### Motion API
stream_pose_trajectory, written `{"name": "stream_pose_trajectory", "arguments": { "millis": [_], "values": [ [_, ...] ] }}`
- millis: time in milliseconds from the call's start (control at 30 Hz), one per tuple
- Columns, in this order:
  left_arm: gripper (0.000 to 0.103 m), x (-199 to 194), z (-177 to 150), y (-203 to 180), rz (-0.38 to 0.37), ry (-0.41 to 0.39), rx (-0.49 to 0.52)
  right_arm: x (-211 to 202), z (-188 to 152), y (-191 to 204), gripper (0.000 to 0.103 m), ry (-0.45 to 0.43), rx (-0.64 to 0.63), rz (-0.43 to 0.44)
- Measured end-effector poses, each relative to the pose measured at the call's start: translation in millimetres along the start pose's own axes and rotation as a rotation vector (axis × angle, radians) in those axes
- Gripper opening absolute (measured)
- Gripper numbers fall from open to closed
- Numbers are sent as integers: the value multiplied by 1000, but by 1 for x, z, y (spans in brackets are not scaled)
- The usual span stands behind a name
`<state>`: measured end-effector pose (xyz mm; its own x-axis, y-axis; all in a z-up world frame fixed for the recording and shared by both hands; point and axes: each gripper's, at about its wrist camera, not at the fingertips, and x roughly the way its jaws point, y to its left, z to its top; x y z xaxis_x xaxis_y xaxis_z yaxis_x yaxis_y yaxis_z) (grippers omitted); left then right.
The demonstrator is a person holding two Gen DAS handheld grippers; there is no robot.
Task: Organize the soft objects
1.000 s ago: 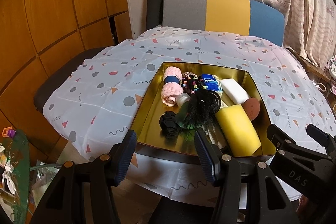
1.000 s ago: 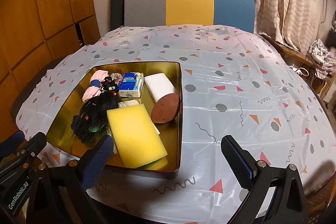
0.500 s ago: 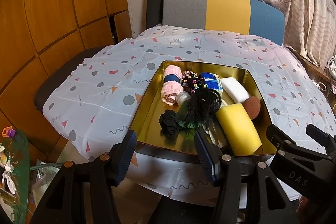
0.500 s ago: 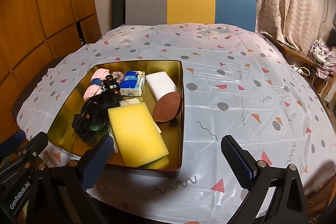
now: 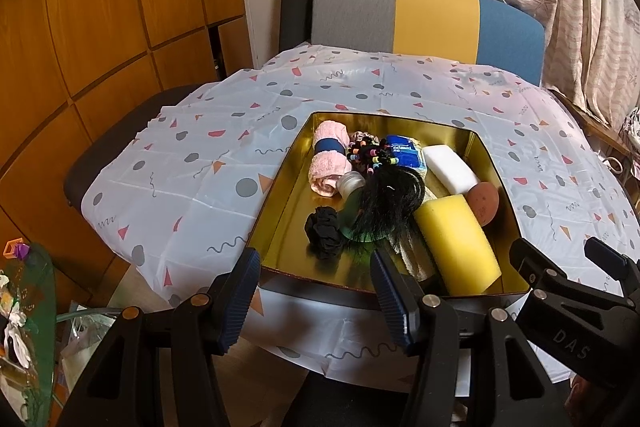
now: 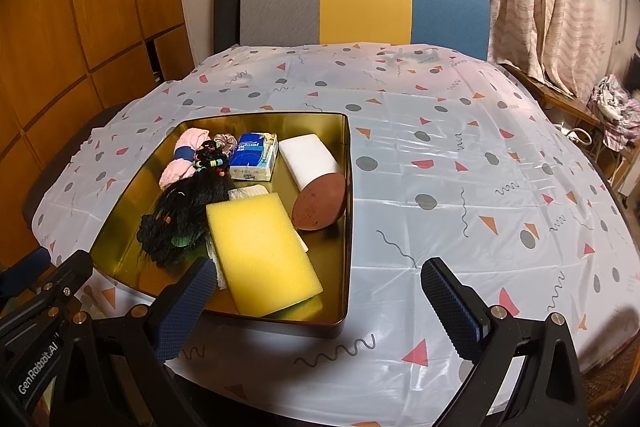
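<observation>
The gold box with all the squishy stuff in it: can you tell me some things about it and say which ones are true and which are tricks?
1. The yellow sponge lies inside the gold box. True.
2. The pink towel has a blue band around it. True.
3. The left gripper is squeezing the black scrunchie. False: its jaws are open and empty, short of the box.
4. The blue tissue pack sits on the tablecloth outside the box. False: it is in the box.
5. The right gripper holds nothing. True.
</observation>
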<state>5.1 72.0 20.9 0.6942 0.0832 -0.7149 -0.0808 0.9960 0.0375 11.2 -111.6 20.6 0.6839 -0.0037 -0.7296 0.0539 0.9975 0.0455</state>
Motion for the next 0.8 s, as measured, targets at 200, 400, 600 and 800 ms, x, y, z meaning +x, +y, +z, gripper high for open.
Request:
{"name": "stream_pose_trajectory", "arguments": {
  "millis": [200,400,600,800],
  "values": [
    [58,0,0,0,0,1,0,1,0,0,103,3,1,1],
    [58,1,-1,-1,-2,6,-1,1,-1,0,103,5,0,1],
    [58,1,-2,0,-2,6,0,2,-2,1,103,9,-1,2],
    [58,2,-2,-1,11,-5,4,3,-3,1,103,16,5,7]
  ]
}}
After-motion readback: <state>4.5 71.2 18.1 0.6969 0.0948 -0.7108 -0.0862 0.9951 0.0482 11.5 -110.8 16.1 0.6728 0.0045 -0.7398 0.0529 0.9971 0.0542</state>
